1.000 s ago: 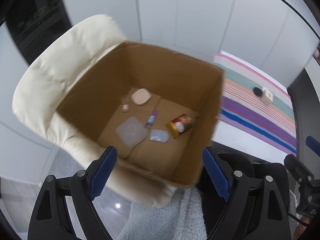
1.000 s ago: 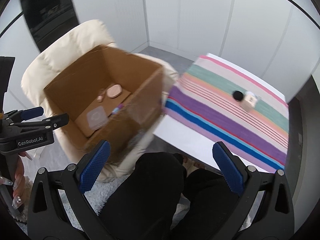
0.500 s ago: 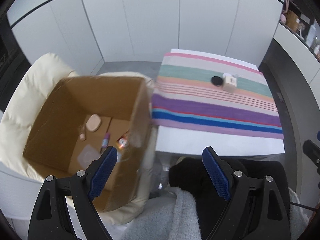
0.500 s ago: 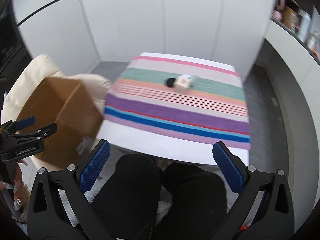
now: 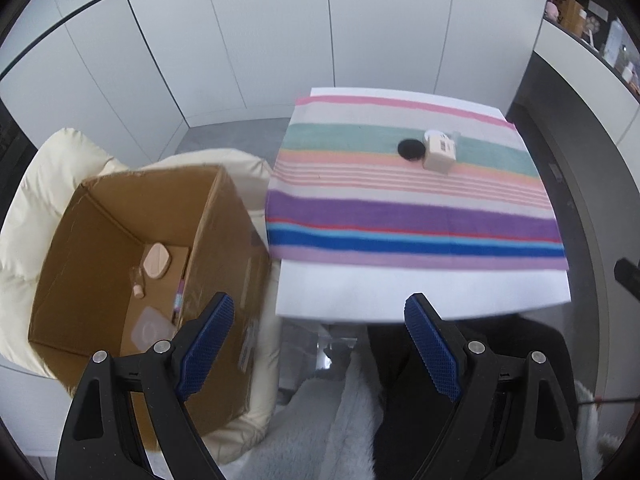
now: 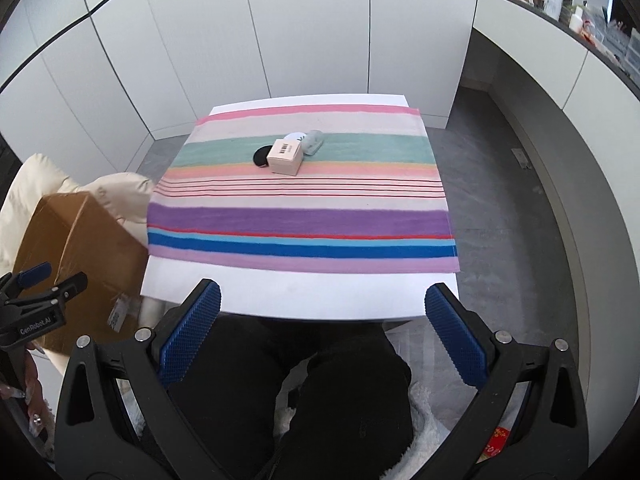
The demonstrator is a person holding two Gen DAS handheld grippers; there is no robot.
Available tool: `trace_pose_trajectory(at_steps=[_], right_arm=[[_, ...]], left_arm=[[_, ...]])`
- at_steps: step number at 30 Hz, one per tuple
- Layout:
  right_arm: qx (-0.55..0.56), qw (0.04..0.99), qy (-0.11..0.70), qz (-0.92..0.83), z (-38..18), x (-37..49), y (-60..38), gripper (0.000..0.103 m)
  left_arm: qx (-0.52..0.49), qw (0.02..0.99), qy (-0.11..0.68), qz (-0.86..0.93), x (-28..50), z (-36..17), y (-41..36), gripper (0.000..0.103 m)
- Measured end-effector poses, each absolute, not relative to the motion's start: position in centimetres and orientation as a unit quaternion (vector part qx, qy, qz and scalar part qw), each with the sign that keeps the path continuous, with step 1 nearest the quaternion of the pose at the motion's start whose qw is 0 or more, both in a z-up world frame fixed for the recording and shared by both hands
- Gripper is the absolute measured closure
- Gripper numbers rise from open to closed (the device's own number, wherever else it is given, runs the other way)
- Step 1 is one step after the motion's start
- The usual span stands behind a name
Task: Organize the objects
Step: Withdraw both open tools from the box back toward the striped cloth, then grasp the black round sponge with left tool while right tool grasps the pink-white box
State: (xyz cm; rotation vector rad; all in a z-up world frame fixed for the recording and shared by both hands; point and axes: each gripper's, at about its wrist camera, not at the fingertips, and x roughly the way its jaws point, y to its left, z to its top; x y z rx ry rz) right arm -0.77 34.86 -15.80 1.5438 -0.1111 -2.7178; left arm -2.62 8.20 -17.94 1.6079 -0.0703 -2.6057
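Both tools, left (image 5: pixel 316 334) and right (image 6: pixel 322 322), wide and empty; cardboard box (image 5: pixel 224 240) interior only in left view.

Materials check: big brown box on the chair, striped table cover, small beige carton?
Open brown box: corrugated cardboard by the look, matte, creased walls.
Striped table cover: seems woven fabric, fuzzy matte surface.
Small beige carton: likely paperboard, smooth, crisp edges, printed barcode.

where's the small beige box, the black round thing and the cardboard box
small beige box (image 6: pixel 285 157), right wrist view, on its top face
black round thing (image 5: pixel 410 148), left wrist view, on its centre
cardboard box (image 5: pixel 100 236), left wrist view, on its inner left wall
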Motion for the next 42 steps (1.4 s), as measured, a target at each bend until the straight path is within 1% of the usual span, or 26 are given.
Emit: trace_pose_trajectory(at_steps=[7, 13, 17, 20, 24, 32, 33, 34, 35, 36, 38, 42], right_arm=[[0.510, 0.013, -0.035, -0.859, -18.6, -5.7, 34.1, 0.000], [0.524, 0.030, -0.046, -0.850, -21.6, -11.5, 31.8, 0.000], [0.525, 0.023, -0.051, -0.849, -23.9, -16.0, 30.8, 0.000], [0.529, 0.007, -0.073, -0.846, -26.2, -19.7, 30.5, 0.000], [0.538, -0.015, -0.106, -0.836, -30.1, -25.1, 30.4, 0.000], [0.546, -0.011, -0.107, -0.831, -35.0, -32.4, 28.5, 0.000], [0.549, -0.006, -0.102, -0.829, -35.7, -33.2, 27.9, 0.003], [0.552, -0.006, -0.094, -0.829, -36.2, -33.7, 27.6, 0.016], [0.556, -0.005, -0.083, -0.827, -36.9, -34.3, 27.3, 0.040], [0.563, 0.001, -0.075, -0.823, -37.5, -34.6, 27.3, 0.049], [0.561, 0.015, -0.079, -0.824, -37.9, -34.5, 28.2, 0.048], [0.549, 0.002, -0.084, -0.832, -37.1, -33.4, 31.5, 0.049]], left_arm=[[0.520, 0.051, -0.027, -0.852, -7.5, -18.6, 8.5, 0.015], [0.517, 0.049, -0.036, -0.854, -13.8, -20.3, 9.4, 0.014], [0.505, 0.047, -0.061, -0.860, -18.7, -22.8, 10.3, 0.009], [0.515, 0.000, -0.048, -0.856, -22.2, -25.9, 10.9, 0.009], [0.527, -0.006, -0.042, -0.849, -25.0, -29.2, 11.5, 0.009], [0.562, 0.007, -0.030, -0.827, -28.8, -35.1, 12.8, 0.009], [0.564, 0.008, -0.034, -0.825, -29.2, -35.7, 13.2, 0.009], [0.567, 0.011, -0.040, -0.823, -29.4, -36.2, 13.5, 0.009], [0.569, 0.016, -0.047, -0.821, -29.8, -36.6, 13.9, 0.009], [0.571, 0.017, -0.048, -0.820, -30.1, -37.0, 14.2, 0.009], [0.573, 0.011, -0.039, -0.819, -30.6, -37.3, 14.7, 0.009], [0.570, -0.010, -0.023, -0.821, -32.0, -37.7, 16.8, 0.009]])
